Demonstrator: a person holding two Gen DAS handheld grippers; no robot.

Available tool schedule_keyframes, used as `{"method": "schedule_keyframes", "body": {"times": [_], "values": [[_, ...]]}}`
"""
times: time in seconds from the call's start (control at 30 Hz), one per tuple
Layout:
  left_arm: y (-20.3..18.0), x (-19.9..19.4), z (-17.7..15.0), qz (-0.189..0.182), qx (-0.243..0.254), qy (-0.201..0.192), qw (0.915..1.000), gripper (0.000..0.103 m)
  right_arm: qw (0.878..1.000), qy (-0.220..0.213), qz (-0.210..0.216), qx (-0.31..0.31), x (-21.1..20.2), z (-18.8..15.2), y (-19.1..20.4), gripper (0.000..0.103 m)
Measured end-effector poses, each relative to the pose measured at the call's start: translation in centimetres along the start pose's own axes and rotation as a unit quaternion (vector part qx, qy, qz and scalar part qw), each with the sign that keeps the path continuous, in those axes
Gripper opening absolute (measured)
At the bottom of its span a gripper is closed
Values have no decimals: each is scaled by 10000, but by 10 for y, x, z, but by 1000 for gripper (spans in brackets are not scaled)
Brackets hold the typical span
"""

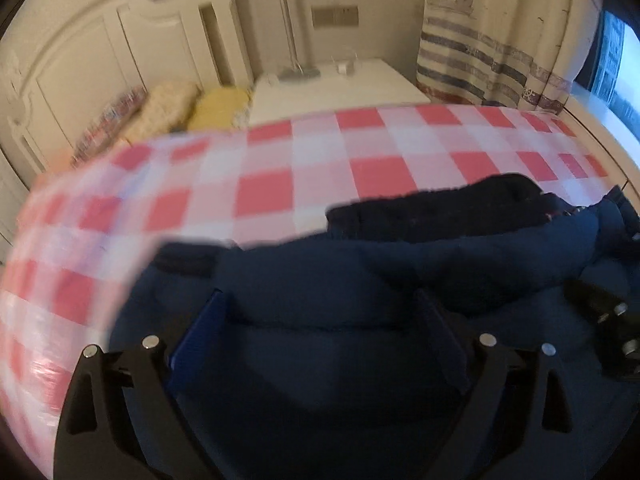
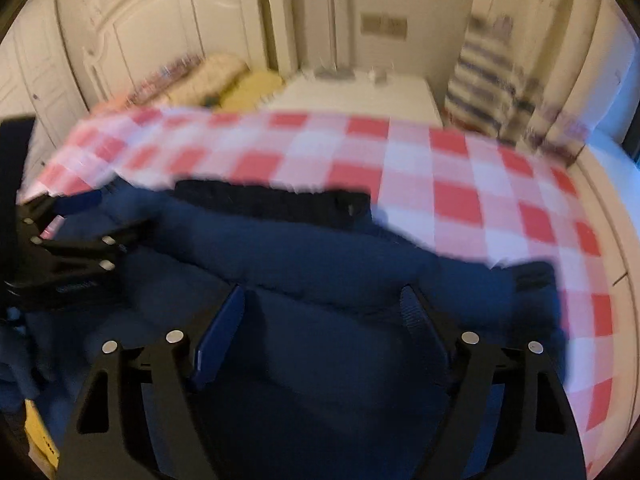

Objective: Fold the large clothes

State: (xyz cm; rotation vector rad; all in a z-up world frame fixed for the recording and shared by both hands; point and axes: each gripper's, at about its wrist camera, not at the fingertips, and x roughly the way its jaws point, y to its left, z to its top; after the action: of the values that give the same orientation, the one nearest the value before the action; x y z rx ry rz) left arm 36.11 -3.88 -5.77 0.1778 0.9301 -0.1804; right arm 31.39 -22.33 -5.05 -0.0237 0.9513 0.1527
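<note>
hovering over navy garment on checked cloth: left gripper, right gripper spread wide, holding nothing

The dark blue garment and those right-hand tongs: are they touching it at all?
Cannot tell. In the right wrist view the right tongs stand open over the dark blue garment, but blur hides whether the tips rest on the cloth.

Red-and-white checked tablecloth under a rumpled navy garment

Black gripper frames, silver screws, blue ribbed fingers.
</note>
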Motion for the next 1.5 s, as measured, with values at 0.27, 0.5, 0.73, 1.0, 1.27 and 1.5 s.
{"method": "schedule_keyframes", "body": {"times": [0.27, 0.5, 0.73, 1.0, 1.27, 1.5], "values": [[1, 17, -6, -52, -134, -6, 9999, 101, 9997, 188, 149, 40, 21, -1, -3, 85], [1, 21, -7, -79, -162, -18, 9998, 101, 9994, 165, 289, 67, 27, -1, -4, 90], [4, 23, -7, -216, -261, 2, 9994, 101, 9992, 151, 360, 127, 28, 0, -6, 92], [16, 5, 0, -230, -328, 174, 9990, 101, 9980, 147, 510, 332, 5, 3, -15, 91], [72, -31, 0, 302, -656, -424, 9965, 101, 9951, -651, 218, 706, -55, 9, -65, 92], [87, 15, -10, 315, -799, 289, 9959, 101, 9961, -68, -88, 870, 3, -16, -92, 96]]}}
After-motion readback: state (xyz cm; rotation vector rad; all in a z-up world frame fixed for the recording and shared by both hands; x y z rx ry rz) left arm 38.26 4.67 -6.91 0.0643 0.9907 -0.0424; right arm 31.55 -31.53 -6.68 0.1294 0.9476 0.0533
